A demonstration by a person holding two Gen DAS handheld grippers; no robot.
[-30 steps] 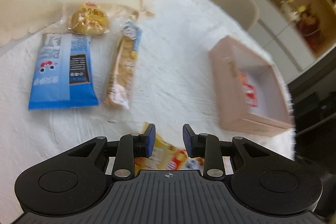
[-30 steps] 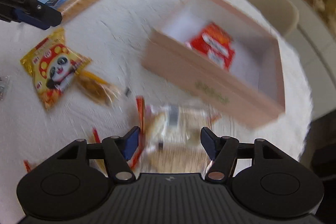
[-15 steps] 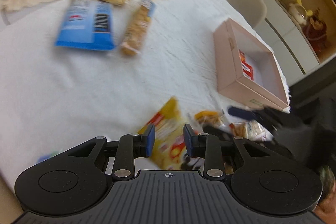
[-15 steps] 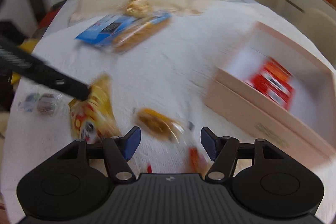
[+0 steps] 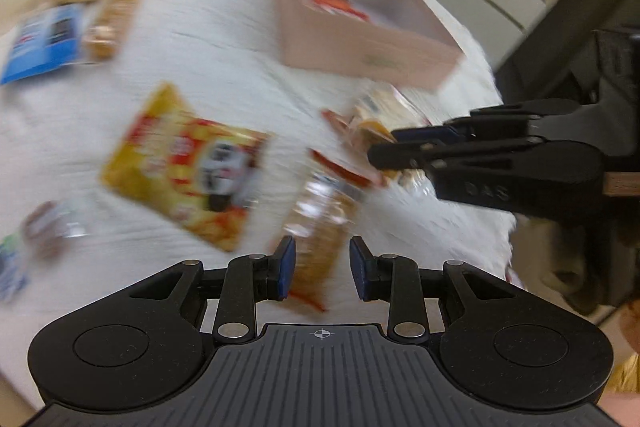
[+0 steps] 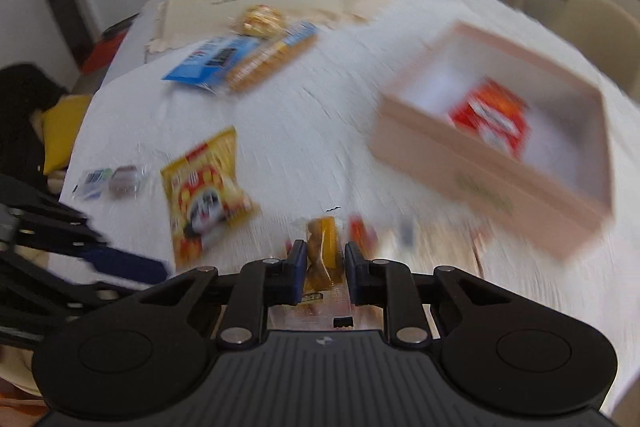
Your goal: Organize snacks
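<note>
Since a second ago the right claw (image 6: 325,263) has snapped shut on a small amber snack (image 6: 323,247), its pads pressing the clear wrapper from both sides near the pink box (image 6: 472,167). Meanwhile the left claw (image 5: 322,267) has swung over the counter (image 5: 224,39) and hangs partly open, gripping nothing, above a long clear-wrapped snack (image 5: 320,223) beside the yellow bag (image 5: 188,163).
</note>
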